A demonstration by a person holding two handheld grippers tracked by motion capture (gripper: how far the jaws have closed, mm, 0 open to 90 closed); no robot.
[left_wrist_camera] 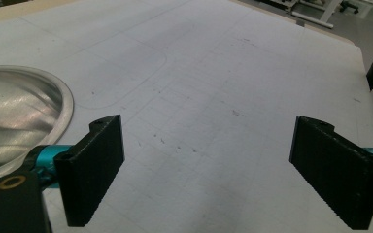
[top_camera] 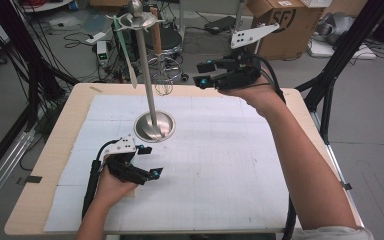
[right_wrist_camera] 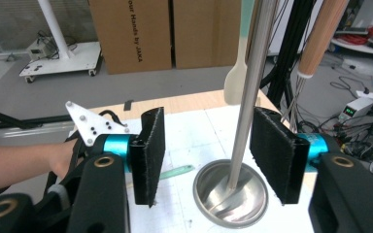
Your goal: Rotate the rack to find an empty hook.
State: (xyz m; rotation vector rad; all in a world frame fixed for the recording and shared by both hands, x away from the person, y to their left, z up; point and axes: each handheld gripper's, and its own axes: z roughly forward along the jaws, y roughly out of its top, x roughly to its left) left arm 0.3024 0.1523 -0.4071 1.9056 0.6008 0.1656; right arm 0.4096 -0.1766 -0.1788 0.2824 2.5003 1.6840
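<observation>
Currently the right gripper sits raised at upper centre-right of the high view, jaws partly apart and empty. In the right gripper view the steel pole of the utensil stand appears between the two pads, but farther off and not touched. The stand's round base is at centre-left of the mat; its top ring carries a pale green spatula and a wooden-handled whisk, both hanging in the upper part of the frame. The left gripper is low on the mat at lower left, jaws wide, nothing between them, the stand base just beside its left jaw. My read: approach step, right hand lining up on a hanging utensil, the whisk being nearer. Next move calls for closing in on the handle, squeezing it, then lifting it off the hook without tipping the stand; the left could brace the base.
</observation>
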